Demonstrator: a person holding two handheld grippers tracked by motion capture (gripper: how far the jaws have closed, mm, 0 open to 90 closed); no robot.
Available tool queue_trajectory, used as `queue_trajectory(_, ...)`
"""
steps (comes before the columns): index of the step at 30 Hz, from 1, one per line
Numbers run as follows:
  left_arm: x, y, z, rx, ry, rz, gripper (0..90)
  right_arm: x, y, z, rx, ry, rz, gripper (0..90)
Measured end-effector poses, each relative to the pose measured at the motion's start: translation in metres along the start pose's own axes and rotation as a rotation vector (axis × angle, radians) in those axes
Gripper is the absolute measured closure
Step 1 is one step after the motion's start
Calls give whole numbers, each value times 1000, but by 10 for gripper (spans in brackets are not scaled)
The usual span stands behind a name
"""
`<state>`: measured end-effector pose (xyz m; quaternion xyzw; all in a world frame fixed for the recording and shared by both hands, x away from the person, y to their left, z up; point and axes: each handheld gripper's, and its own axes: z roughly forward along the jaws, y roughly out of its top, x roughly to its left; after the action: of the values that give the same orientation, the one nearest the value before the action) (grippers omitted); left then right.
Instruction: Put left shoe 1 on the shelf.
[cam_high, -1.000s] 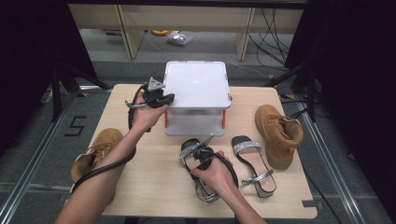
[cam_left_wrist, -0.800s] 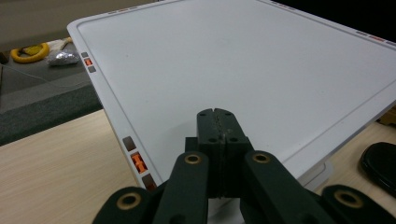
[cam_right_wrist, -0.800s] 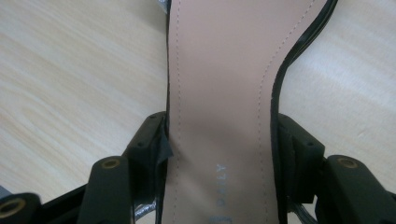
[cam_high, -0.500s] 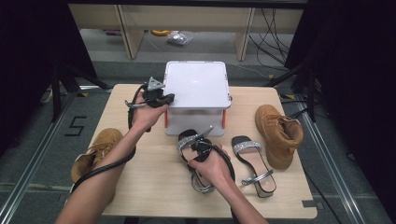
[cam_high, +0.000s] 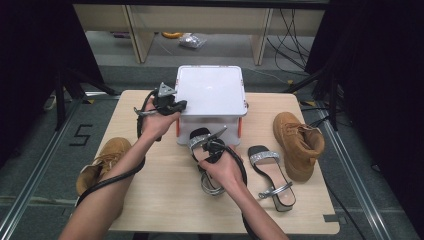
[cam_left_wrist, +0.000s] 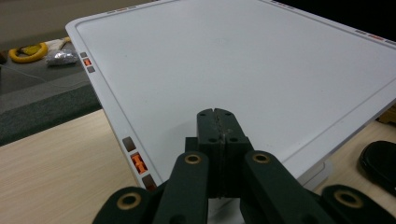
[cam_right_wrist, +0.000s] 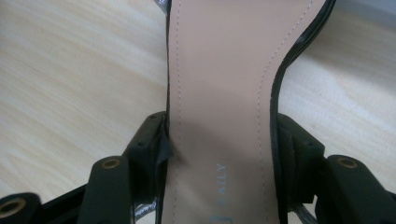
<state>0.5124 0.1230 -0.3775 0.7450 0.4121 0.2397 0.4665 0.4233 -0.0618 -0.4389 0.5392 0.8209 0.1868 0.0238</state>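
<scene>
With the sandal (cam_high: 210, 155) clamped across its waist by the right tongs (cam_high: 216, 148), the key relation is sandal to box (cam_high: 210, 97): toe strap sits just short of the box's front wall, directly ahead of the tongs. In the right gripper view the sole (cam_right_wrist: 219, 84) runs straight out between the jaws, which stand wide and pinch it on both side edges. Long axis runs from the person toward the box, heel end near the right hand (cam_high: 225, 170), ankle strap looped below it.

Left tongs (cam_high: 172, 104) are pressed together, holding nothing, parked at the box's left edge over the lid (cam_left_wrist: 233, 70). Lid looks seated, so my read: the sandal can't go in until the left side lifts it. The left is the nearer to the lid.

Room to move:
- second sandal (cam_high: 270, 175) just beside on the right, apart from the held one
- right boot (cam_high: 297, 142) further right, near the tabletop (cam_high: 165, 200) edge
- left boot (cam_high: 97, 167) at the left edge, partly overhanging
- open tabletop lies left of the held sandal, between both arms

Risk, as I judge it: the trailing strap snagging on the box wall.
</scene>
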Motion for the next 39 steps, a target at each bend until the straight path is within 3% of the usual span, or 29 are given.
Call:
queue_trajectory(4,0,0,0,1,1,2,896,-1,6,1,-16,-1,6,434)
queue_trajectory(5,0,0,0,-2,-2,-2,896,0,9,2,-21,-7,29,434)
queue_trajectory(9,1,0,0,-1,-7,-1,896,-1,13,3,-30,-6,21,434)
queue_trajectory(10,2,0,-1,16,-7,19,896,2,17,3,-37,-8,38,434)
queue_trajectory(17,1,0,0,1,-6,2,897,5,30,8,-52,-7,14,434)
queue_trajectory(22,2,1,-1,12,-8,13,896,11,38,10,-62,7,51,434)
queue_trajectory(24,2,1,0,11,-9,10,896,10,39,12,-81,-2,34,434)
queue_trajectory(25,2,1,0,12,-9,10,897,13,41,12,-77,-2,57,434)
queue_trajectory(30,1,2,0,11,-9,6,896,15,45,18,-74,10,63,434)
queue_trajectory(32,1,1,0,7,-13,3,897,12,45,23,-89,-6,33,434)
queue_trajectory(37,1,2,0,10,-10,7,897,11,47,30,-78,-8,51,434)
queue_trajectory(38,1,2,0,10,-9,8,897,11,47,34,-75,-16,74,434)
queue_trajectory(39,1,2,0,10,-9,8,897,10,47,36,-81,-18,57,434)
